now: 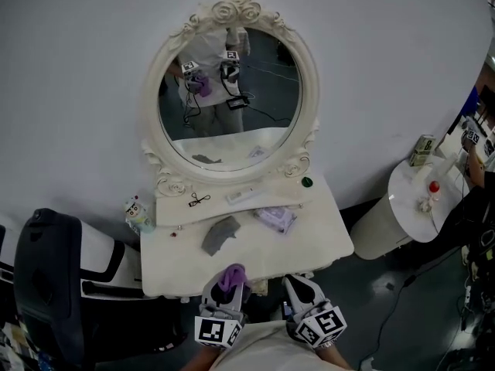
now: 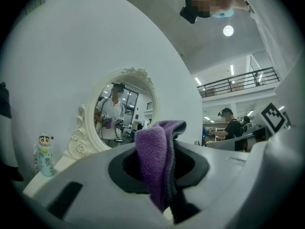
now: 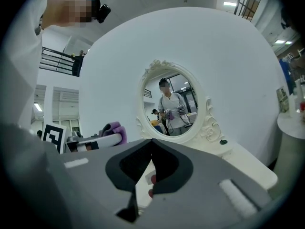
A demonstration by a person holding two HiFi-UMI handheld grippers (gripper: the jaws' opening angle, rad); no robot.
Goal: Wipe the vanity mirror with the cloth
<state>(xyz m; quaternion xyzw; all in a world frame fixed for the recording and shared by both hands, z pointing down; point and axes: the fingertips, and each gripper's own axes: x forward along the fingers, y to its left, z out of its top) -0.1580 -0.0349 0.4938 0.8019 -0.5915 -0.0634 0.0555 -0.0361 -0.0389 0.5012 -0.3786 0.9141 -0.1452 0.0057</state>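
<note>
The oval vanity mirror [image 1: 230,91] in its white carved frame stands at the back of the white vanity table [image 1: 325,238]. It also shows in the left gripper view as the mirror [image 2: 125,111] and in the right gripper view as the mirror [image 3: 174,106]. My left gripper [image 1: 230,283] is held at the table's front edge, shut on a purple cloth [image 1: 233,273] that bulges up between the jaws; the cloth [image 2: 159,161] fills the middle of that gripper's own view. My right gripper [image 1: 299,286] is beside it, shut with nothing in it, its jaws [image 3: 151,144] pointing at the mirror.
A grey rag [image 1: 220,233] and a pale purple packet [image 1: 276,219] lie on the tabletop. A small figurine bottle [image 1: 137,211] stands at the left corner. A black chair [image 1: 54,284] is at the left, a round white side table [image 1: 421,199] with bottles at the right.
</note>
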